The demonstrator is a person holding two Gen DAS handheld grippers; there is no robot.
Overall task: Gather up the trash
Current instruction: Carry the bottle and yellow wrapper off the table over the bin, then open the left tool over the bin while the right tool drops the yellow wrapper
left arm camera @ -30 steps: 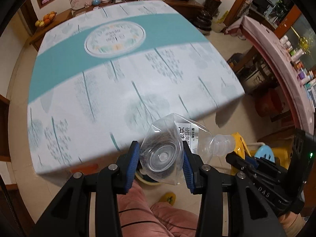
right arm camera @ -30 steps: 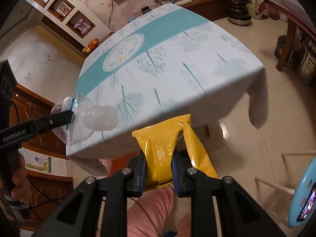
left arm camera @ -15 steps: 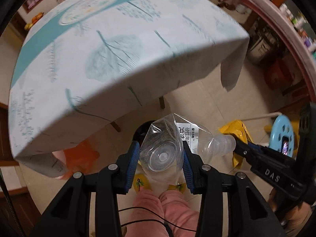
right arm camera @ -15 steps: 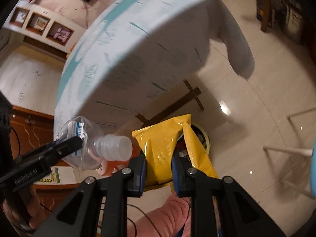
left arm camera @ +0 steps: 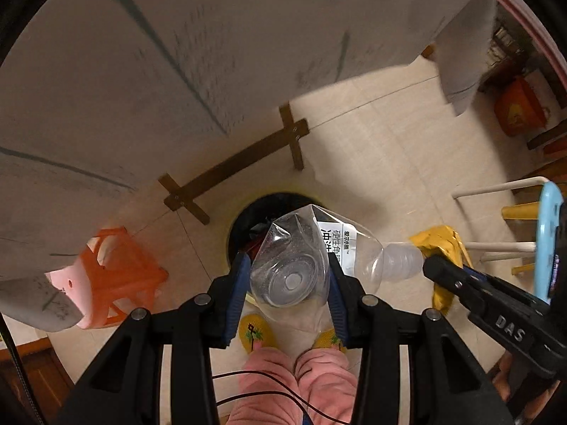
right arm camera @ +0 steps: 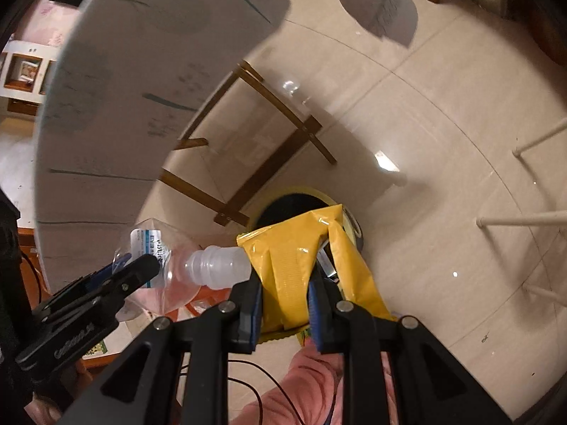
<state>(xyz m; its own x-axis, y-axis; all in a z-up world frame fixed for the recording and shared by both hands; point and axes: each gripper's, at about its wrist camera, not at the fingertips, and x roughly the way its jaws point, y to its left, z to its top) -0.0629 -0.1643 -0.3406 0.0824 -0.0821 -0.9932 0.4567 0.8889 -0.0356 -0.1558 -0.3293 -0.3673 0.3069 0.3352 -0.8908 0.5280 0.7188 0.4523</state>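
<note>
My left gripper (left arm camera: 287,285) is shut on a crushed clear plastic bottle (left arm camera: 301,258), base toward the camera, white cap pointing right. It hangs just above a round bin with a yellow rim and dark liner (left arm camera: 262,209) on the floor. My right gripper (right arm camera: 285,294) is shut on a crumpled yellow foil packet (right arm camera: 294,251), held over the same bin (right arm camera: 294,202). In the right wrist view the bottle (right arm camera: 212,265) and left gripper (right arm camera: 117,276) sit at the left, the cap almost touching the packet. From the left wrist view the packet (left arm camera: 439,248) and right gripper (left arm camera: 450,276) show at the right.
The draped tablecloth (left arm camera: 177,53) overhangs above the bin, with wooden table-leg braces (left arm camera: 241,163) behind it. An orange plastic stool (left arm camera: 120,276) stands left, a blue-topped stool (left arm camera: 549,241) right. A person's pink trouser legs (left arm camera: 297,379) and yellow slippers (left arm camera: 253,329) are below.
Both grippers have dropped from above the tabletop to below the table's edge, carrying the bottle and the yellow packet down over the bin. Both grips are unchanged.
</note>
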